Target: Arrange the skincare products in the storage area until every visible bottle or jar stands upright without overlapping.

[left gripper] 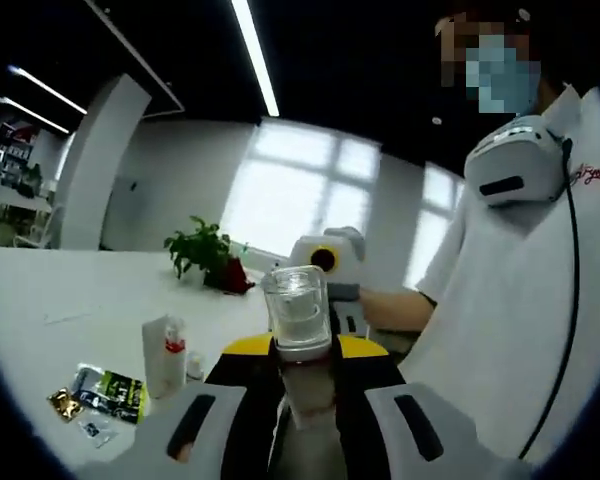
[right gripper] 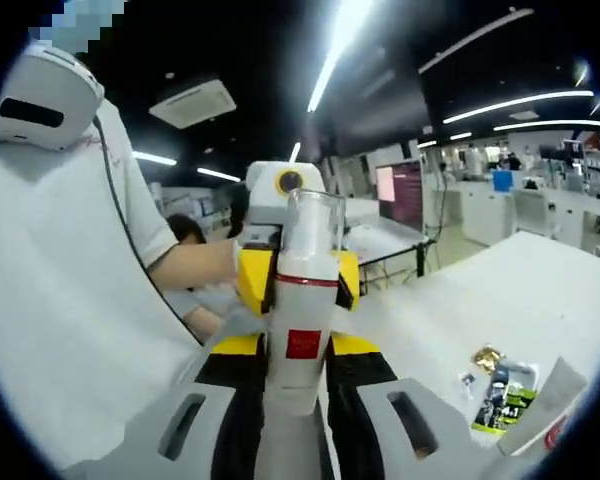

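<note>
Nearest us, the left gripper point(left gripper: 302, 400) is closed on the clear-capped bottle point(left gripper: 298, 320), and the right gripper point(right gripper: 298, 400) clamps that bottle point(right gripper: 302, 300) too, held in the air above the white table point(left gripper: 70, 290). We judge it mid-carry; next we must stand it beside the white tube point(left gripper: 164, 355)
</note>
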Demonstrator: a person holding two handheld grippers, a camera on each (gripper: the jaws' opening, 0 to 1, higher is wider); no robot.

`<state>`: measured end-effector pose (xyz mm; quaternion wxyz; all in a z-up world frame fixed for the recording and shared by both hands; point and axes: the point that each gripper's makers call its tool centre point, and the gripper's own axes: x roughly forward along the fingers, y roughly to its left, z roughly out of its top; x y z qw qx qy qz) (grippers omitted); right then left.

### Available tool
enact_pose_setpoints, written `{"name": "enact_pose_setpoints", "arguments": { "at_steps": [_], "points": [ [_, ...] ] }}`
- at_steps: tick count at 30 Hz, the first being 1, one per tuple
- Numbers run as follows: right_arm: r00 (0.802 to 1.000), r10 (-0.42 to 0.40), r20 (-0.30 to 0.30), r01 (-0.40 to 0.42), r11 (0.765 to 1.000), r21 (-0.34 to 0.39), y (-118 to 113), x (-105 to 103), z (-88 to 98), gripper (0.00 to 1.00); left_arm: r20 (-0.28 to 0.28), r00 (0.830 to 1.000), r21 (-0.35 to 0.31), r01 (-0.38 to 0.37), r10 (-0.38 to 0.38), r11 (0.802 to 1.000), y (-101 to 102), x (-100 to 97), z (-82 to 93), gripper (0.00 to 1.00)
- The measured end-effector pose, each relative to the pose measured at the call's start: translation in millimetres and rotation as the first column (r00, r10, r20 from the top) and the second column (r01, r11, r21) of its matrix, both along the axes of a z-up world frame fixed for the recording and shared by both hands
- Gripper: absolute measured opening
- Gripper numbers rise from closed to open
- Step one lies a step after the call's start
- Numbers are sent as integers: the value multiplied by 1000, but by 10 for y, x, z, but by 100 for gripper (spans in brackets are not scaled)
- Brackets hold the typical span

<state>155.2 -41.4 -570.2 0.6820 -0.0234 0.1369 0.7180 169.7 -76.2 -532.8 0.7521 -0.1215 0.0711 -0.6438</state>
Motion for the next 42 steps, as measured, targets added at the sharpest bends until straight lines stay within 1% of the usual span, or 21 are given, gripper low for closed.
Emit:
{"name": "enact_pose_setpoints", "arguments": {
  "at_steps": [4,5,6,8,9,10,11,13,16,18,19,23,24,26,28,30,31,33,34,38,42],
  "points": [
    [999,-47,22,46,999,7,8,46,19,21,41,999,4,-12,12,1000,6,20,28,15],
    [996,-74,54,74,997,4,1,100,17,20,67,997,14,-29,28,999,3,44,25,15],
    [992,-94,88,94,996,-5,-21,155,4,20,70,997,21,-42,41,999,-10,53,13,15],
    [984,-140,109,142,990,-12,-44,245,-3,20,42,996,27,-77,76,997,-6,112,-4,16],
    [983,-152,107,153,988,-6,-50,272,6,20,-22,990,16,-136,136,991,20,214,-18,19],
    [977,-187,105,187,982,9,-64,334,27,20,-52,986,1,-156,156,988,21,249,-13,22],
    [971,-217,103,216,976,18,-82,387,41,20,-70,976,-25,-210,208,977,27,338,-5,23],
    [954,-272,125,274,962,-4,-144,500,2,20,-75,955,-32,-289,286,957,41,427,-43,23],
    [936,-322,144,329,944,-33,-185,604,-64,20,-95,935,-29,-345,341,938,11,469,-98,19],
    [923,-353,152,363,931,-45,-204,657,-95,20,-114,910,-26,-404,399,914,13,539,-123,19],
    [920,-363,149,373,926,-50,-208,672,-109,20,-121,903,-21,-419,413,908,5,553,-134,19],
    [871,-443,210,470,877,-99,-241,765,-181,20,-96,854,41,-510,512,859,8,678,-199,19],
    [858,-463,224,494,863,-107,-252,792,-193,20,-104,836,47,-537,538,842,23,717,-205,19],
    [823,-500,269,546,828,-132,-285,866,-220,20,-128,791,58,-596,598,801,54,786,-222,18],
    [791,-533,300,591,793,-150,-316,919,-233,20,-135,733,56,-666,666,744,84,845,-221,17],
    [764,-546,344,619,770,-153,-326,941,-236,20,-139,703,57,-697,697,715,76,857,-215,17],
    [759,-547,352,624,766,-156,-317,937,-246,20,-135,690,61,-710,711,701,78,870,-216,17],
    [737,-560,378,646,748,-152,-331,946,-249,20,-136,676,64,-723,724,687,62,873,-219,17],
    [724,-561,402,657,738,-153,-349,953,-258,20,-151,676,64,-722,721,689,54,864,-222,17],
    [705,-558,438,672,723,-159,-352,940,-297,21,-153,670,82,-724,727,685,35,829,-246,17],
    [700,-553,452,675,719,-164,-372,942,-312,21,-149,670,103,-721,727,685,24,805,-267,16]
  ]
}}
